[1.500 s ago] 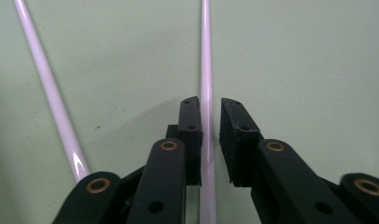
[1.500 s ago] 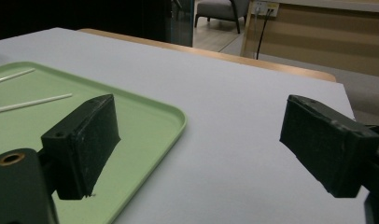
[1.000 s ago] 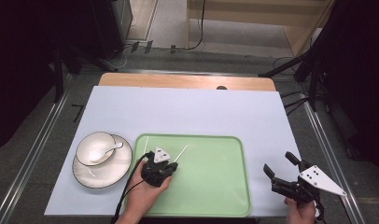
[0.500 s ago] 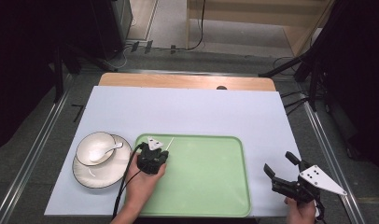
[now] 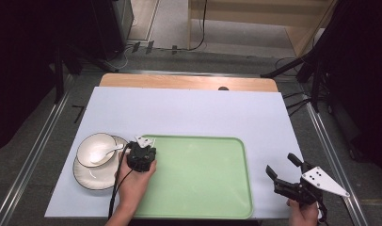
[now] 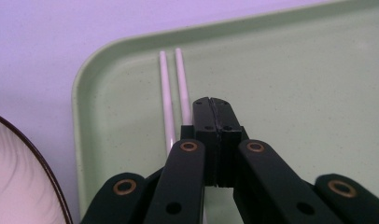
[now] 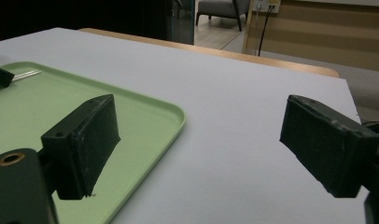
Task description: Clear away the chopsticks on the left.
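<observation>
The tray point(image 5: 198, 179) lies on the table point(image 5: 189, 108), a bowl point(image 5: 96, 149) just left of it. The left gripper point(image 6: 211, 105), jaws now closed, has carried the chopsticks point(image 6: 171, 84) to the tray's near-left corner, probably pinching them underneath. The right gripper point(image 5: 284, 170) idles wide open, empty.

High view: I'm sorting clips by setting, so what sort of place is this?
Probably a lab or studio recording bench: a table with a pale cover, metal floor rails, trailing cables, and staged tableware beside a green tray.
</observation>
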